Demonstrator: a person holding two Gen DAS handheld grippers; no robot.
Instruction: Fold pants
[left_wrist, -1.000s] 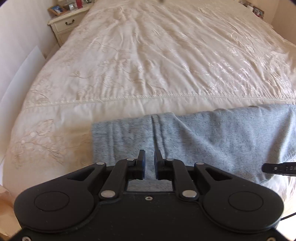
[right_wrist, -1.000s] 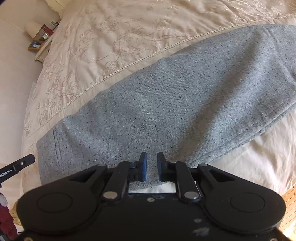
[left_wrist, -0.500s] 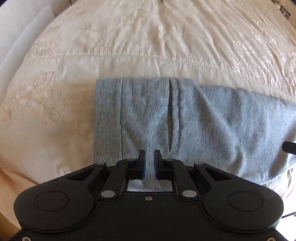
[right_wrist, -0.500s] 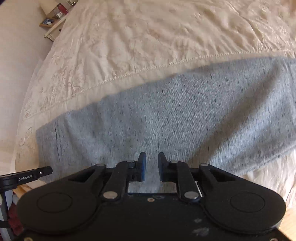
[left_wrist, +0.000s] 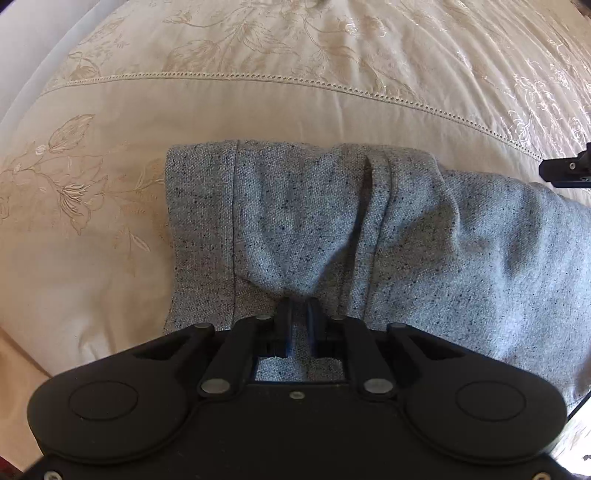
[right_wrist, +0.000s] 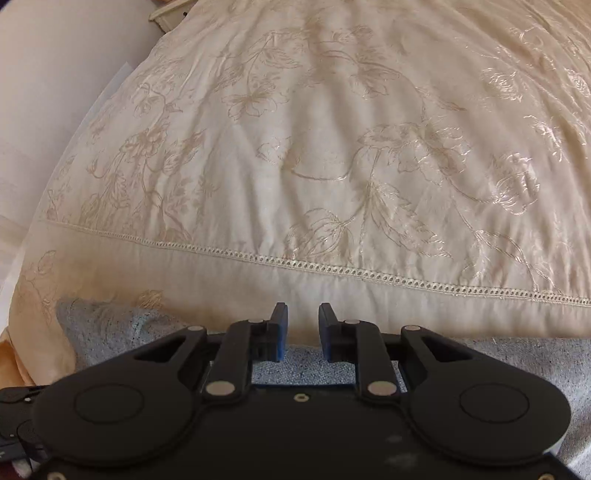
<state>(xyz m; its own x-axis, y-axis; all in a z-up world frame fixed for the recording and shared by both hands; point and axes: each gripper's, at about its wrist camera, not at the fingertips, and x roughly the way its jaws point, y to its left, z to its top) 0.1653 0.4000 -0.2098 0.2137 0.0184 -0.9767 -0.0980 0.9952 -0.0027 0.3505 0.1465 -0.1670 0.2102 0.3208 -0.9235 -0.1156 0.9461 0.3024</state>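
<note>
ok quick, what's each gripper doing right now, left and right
Left gripper: shut on the grey pants, fabric bunched between its fingers.
Right gripper: jaws opening, nothing between them.

We have lowered the left gripper onto the pants, whose cloth now bunches up between its jaws. Our right gripper has swung across the pants, its jaws opening over the bedspread with nothing between them.
</note>
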